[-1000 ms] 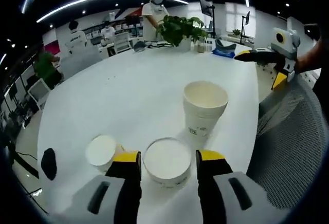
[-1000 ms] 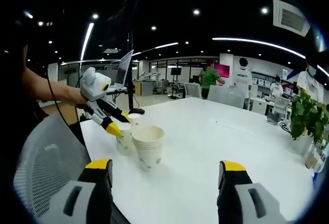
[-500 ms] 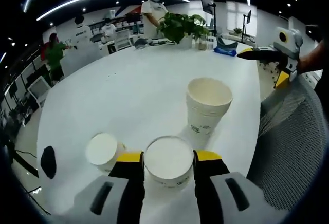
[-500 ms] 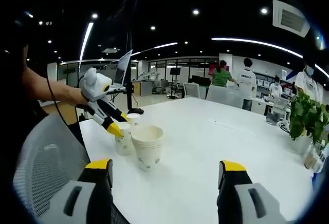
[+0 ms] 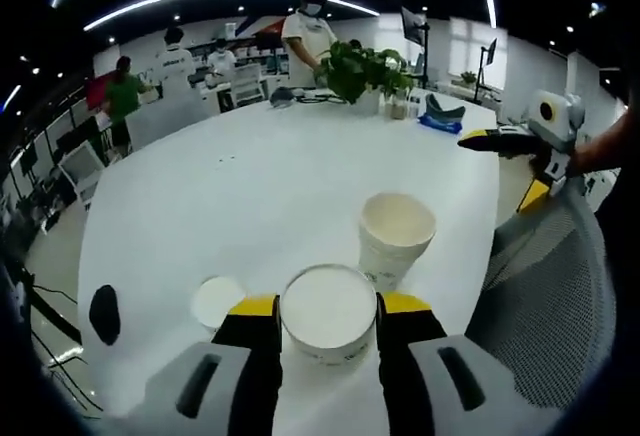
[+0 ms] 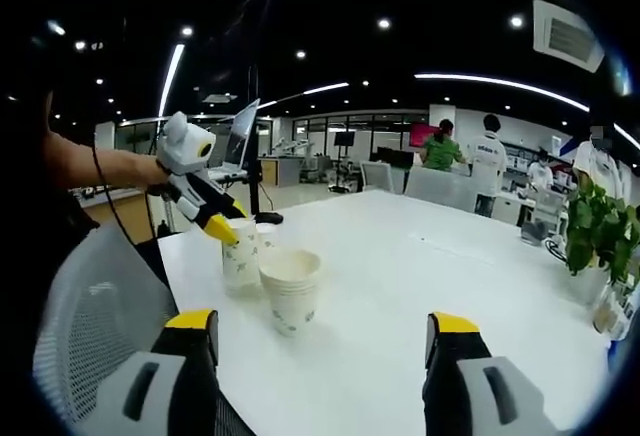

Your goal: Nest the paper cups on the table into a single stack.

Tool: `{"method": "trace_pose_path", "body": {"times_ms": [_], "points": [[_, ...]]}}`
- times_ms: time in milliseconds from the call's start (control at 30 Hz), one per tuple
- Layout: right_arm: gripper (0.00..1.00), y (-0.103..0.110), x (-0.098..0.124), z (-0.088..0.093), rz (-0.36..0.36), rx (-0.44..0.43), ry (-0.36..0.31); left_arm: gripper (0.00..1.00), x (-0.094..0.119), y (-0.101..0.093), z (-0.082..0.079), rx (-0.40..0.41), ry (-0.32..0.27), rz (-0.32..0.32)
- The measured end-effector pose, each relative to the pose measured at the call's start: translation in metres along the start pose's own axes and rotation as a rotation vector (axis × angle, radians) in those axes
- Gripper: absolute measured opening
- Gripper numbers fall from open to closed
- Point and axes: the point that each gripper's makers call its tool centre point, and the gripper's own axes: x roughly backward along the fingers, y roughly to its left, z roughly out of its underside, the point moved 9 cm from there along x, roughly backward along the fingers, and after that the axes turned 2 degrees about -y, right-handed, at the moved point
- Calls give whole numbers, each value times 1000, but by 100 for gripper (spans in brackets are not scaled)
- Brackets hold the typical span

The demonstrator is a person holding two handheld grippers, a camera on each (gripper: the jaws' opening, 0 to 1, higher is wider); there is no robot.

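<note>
Paper cups sat on a white round worktop (image 5: 250, 196) in an open-plan office. The left tool (image 5: 327, 308) was clamped on one white paper cup (image 5: 328, 310), its yellow-tipped jaws pressed against both sides of the rim; in the right gripper view that cup (image 6: 240, 251) appeared raised above the worktop beside the stack. A stack of nested cups (image 5: 396, 236) stood upright just beyond the held cup, and a smaller single cup (image 5: 217, 302) stood to its left near the worktop edge. A dark oval object (image 5: 104, 313) lay further left by the rim.

The right tool (image 6: 320, 336) hung open well back from the cups, its jaws spread wide with nothing between them. A mesh-backed chair (image 5: 545, 286) stood at the worktop's near edge. A potted plant (image 5: 365, 68) rested at the far side, with several people standing behind it.
</note>
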Motion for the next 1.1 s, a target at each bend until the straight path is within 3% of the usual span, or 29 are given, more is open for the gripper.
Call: {"method": "trace_pose_path", "body": {"times_ms": [167,500,700,1100], "points": [[84,6,-8,-12,-43,7,-17,35,20,-4,-30,28,-43,17],[79,18,-22,-21,-104,-25,-38,35,39,-20,-73,-19,-92,71],[77,23,-29,-27,-158,-58,-64,35,39,-29,-87,-21,-110,117],[70,35,-39,-36,-251,-52,-76,35,21,-47,-107,-11,-187,245]]}}
